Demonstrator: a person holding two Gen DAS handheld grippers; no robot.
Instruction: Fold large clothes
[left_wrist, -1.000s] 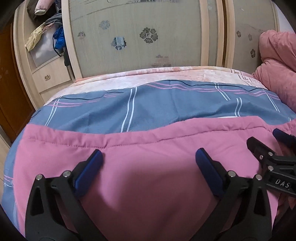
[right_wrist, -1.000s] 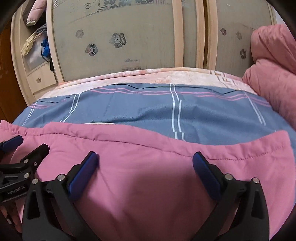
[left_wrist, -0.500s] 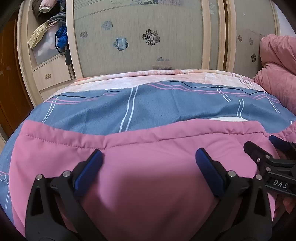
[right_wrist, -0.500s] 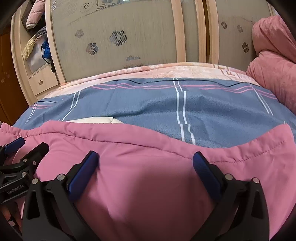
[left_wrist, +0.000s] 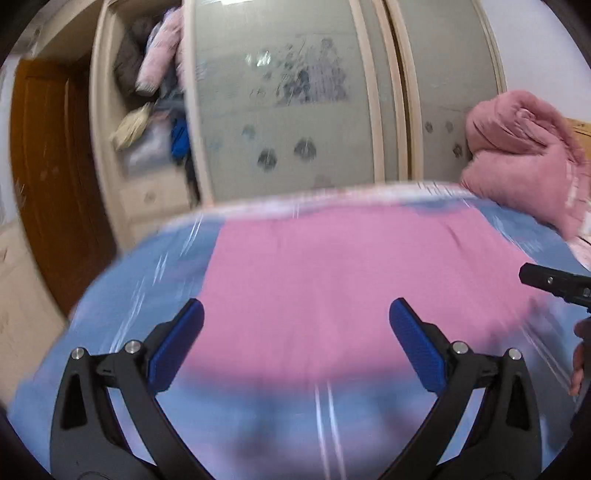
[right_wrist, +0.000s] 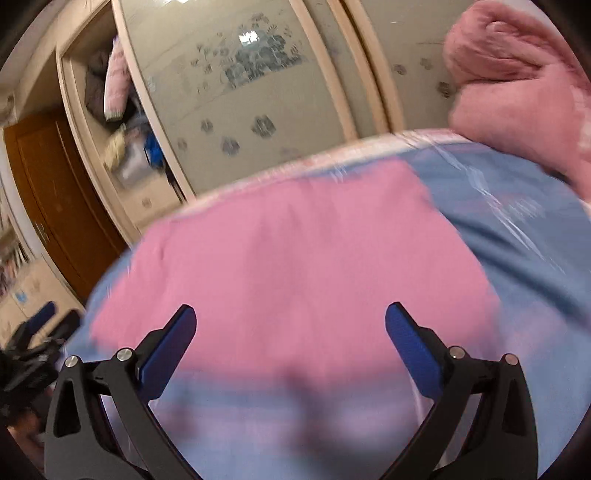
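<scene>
Left wrist view: the left hand-held gripper has lifted clear – jaws spread, empty – and the pink garment now lies on the bed.

Right wrist view: the right hand-held gripper has likewise risen, gaping and empty, above the garment – blurred.

Your two wrist views look forward from just above the bed — both sharing the pink garment and wardrobe doors.

The garment is spread flat on the bed, ahead of both grippers. A rolled quilt is piled at the bed's right end. Behind the bed a wardrobe is seen, clothes stacked in its open left section.
</scene>
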